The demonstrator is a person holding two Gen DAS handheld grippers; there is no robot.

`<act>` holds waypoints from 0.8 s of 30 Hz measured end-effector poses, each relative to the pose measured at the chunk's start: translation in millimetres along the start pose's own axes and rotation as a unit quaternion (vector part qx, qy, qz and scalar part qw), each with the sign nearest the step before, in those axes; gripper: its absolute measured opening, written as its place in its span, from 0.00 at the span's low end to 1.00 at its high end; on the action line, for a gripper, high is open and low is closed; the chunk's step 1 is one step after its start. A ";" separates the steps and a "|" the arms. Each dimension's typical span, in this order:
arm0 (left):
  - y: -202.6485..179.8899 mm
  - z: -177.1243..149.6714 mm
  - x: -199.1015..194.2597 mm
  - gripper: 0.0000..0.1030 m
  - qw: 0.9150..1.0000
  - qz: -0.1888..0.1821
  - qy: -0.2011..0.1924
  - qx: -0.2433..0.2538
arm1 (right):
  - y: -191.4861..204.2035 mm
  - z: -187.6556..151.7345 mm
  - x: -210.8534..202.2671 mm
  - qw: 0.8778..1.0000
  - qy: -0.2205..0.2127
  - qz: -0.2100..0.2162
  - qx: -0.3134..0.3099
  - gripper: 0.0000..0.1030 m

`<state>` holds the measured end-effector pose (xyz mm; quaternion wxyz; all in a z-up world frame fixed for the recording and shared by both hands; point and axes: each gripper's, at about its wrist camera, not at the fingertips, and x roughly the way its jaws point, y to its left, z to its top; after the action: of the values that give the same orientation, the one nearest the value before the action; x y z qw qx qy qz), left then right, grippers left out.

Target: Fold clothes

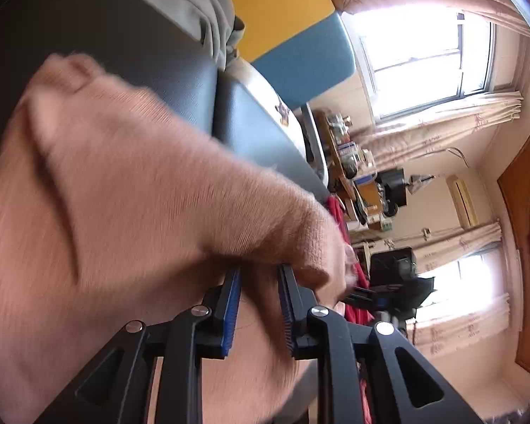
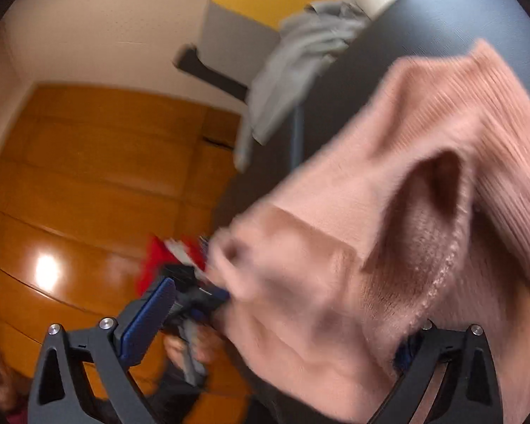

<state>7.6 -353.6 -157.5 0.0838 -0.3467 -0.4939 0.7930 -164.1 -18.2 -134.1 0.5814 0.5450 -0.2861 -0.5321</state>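
Note:
A pink knit sweater (image 1: 130,183) lies bunched on a dark blue padded surface (image 1: 258,120) and fills most of both views. In the left wrist view my left gripper (image 1: 258,277) has its blue pads a narrow gap apart. The sweater's edge drapes over its fingertips, and pink cloth shows in the gap without being pinched. In the right wrist view my right gripper (image 2: 275,325) stands wide open. The sweater (image 2: 388,183) hangs loose across its span and hides most of the right-hand finger. Beyond it, blurred, a hand (image 2: 185,349) holds the left gripper.
A grey garment (image 2: 300,56) hangs over the far edge of the padded surface, also seen as grey cloth (image 1: 198,10). Red fabric (image 1: 339,212) hangs beyond the surface edge. Cluttered shelves (image 1: 353,162), curtained windows and an orange wooden wardrobe (image 2: 99,176) stand behind.

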 end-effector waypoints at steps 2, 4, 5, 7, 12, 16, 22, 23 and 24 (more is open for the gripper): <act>-5.4 20.4 -2.3 0.21 0.999 -0.004 -0.041 -0.005 | -0.4 13.3 -8.9 0.997 -0.055 0.043 0.013 1.00; -5.5 39.2 -8.9 0.23 0.997 -0.009 -0.075 -0.029 | -2.9 24.4 -18.2 0.993 -0.105 0.055 0.023 1.00; -6.4 45.8 -13.3 0.23 0.995 -0.005 -0.090 -0.035 | -4.2 30.0 -22.8 0.989 -0.130 0.061 0.027 1.00; -10.7 48.8 -25.8 0.23 0.993 0.021 -0.114 -0.026 | -1.4 34.9 -29.5 0.987 -0.153 0.045 0.019 1.00; 7.8 13.8 -75.4 0.24 0.988 0.075 -0.133 0.003 | 12.2 13.0 -72.4 0.982 -0.165 -0.068 -0.056 1.00; 29.8 -22.0 -85.3 0.24 0.995 0.064 -0.070 0.007 | 0.6 -0.5 -94.3 0.988 -0.144 -0.050 -0.024 1.00; 15.5 -19.0 -50.0 0.24 0.998 0.062 -0.026 0.022 | -12.7 10.9 -63.9 0.987 -0.149 -0.068 0.006 1.00; 12.5 -15.9 -40.9 0.24 0.998 0.061 -0.014 0.025 | -13.4 18.3 -55.3 0.984 -0.156 -0.081 0.006 1.00; 10.0 -12.2 -29.7 0.24 0.998 0.062 0.005 0.029 | -17.8 25.4 -47.1 0.983 -0.155 -0.093 0.016 1.00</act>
<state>39.5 -363.8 -155.3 0.0467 -0.3779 -0.4478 0.8090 -205.5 20.1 -133.0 0.4691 0.4893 -0.3290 -0.6575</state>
